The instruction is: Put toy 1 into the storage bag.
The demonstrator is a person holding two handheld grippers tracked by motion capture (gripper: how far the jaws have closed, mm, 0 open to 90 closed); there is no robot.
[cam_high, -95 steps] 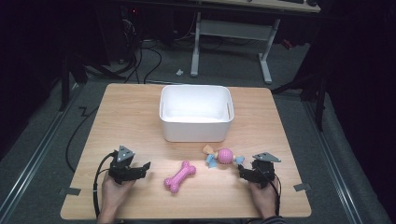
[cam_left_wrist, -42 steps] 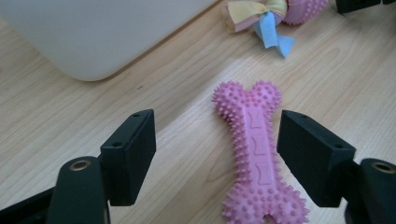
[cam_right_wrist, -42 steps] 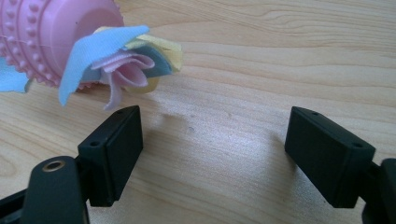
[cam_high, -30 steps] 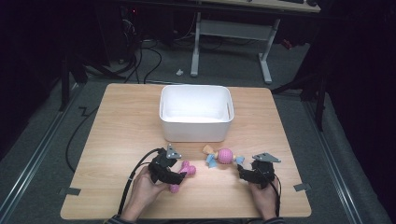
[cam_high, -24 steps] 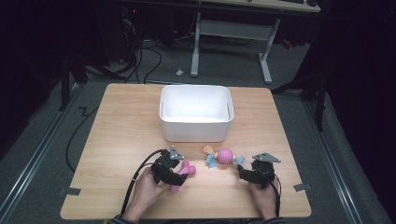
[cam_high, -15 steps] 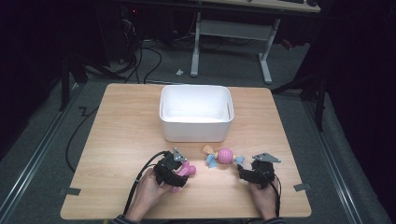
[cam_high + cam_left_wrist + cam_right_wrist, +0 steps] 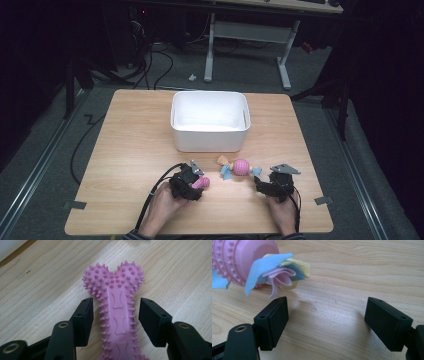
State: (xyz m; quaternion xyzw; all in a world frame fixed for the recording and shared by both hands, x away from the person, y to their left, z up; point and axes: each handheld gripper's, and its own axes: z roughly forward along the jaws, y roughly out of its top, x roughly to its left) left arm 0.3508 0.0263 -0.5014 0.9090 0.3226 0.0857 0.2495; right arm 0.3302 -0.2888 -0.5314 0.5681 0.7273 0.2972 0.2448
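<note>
A pink spiked rubber bone lies flat on the wooden table. My left gripper straddles its shaft. The jaws have just been closing, and a thin gap still shows between each pad and the spikes. In the high view the left gripper covers most of the bone. A pink spiked ball toy with pastel fabric strips lies to the right of it. My right gripper rests open on the table just short of the strips, with nothing between its pads. In the high view the right gripper sits at the front right.
A white rectangular bin stands behind the toys at the table's middle. Cables trail from both grippers toward the front edge. Dark floor, cables and a desk frame lie beyond the table.
The left hand came from the table's left to the bone and edged further along it. Its jaws have narrowed around the bone. The right gripper has stayed still.
</note>
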